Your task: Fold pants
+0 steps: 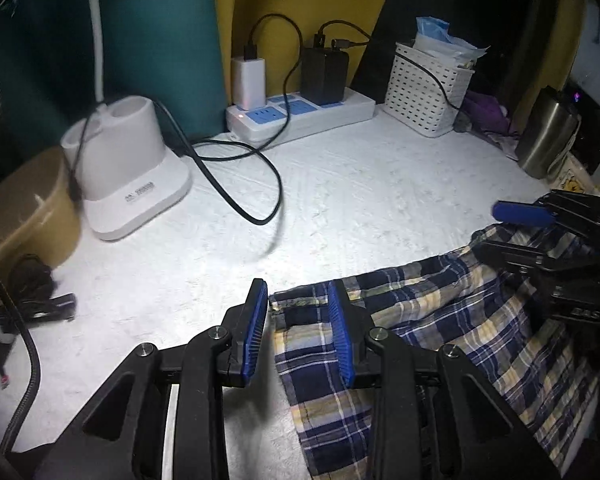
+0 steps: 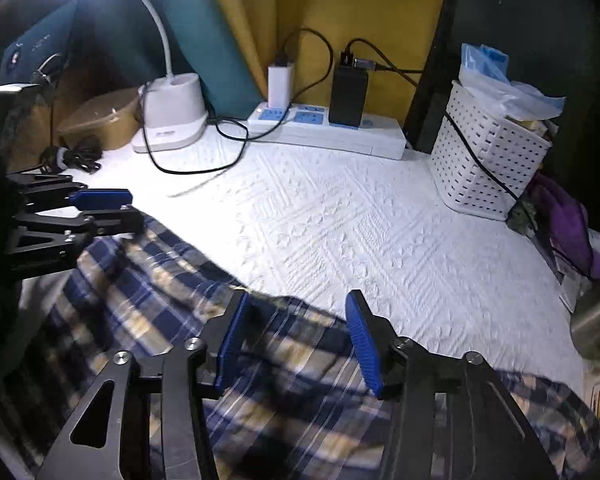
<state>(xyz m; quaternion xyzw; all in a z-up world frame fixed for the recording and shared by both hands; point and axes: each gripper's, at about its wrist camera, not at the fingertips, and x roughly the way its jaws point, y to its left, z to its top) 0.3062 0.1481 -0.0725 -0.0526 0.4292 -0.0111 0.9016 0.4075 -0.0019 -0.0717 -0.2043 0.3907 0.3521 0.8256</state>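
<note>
Left wrist view: the left hand-held gripper (image 1: 297, 292) points down at one end of the blue, white and yellow checked cloth pants (image 1: 440, 320). The pants lie spread on the white quilted cover (image 1: 360, 200), under & to the right of this gripper. A corner of the pants sits between its two blue pads. The pads are a bit apart, w/ a thin strip of white showing by the left pad. I can't tell if they pinch the cloth or just sit over it.

The right hand-held gripper (image 2: 297, 300) is at the other end of the same far edge. Its pads stand wide apart w/ cloth under & between them, not pressing on it, so it looks open. The cloth there is blurry.

Step, I think: early in a fold. Both grippers are lined up along the far edge of the pants, but the pants are not yet folded over.

Next move prob needs both grippers to pinch that edge tight, one at each end. Then they lift together & carry the edge over the rest of the pants so the sides match.

Watch out: the black cable (image 1: 235, 184) & white lamp base (image 1: 131, 168) sit ahead & left of the left gripper, well apart from the pants. Best to keep the cloth away from them.
</note>
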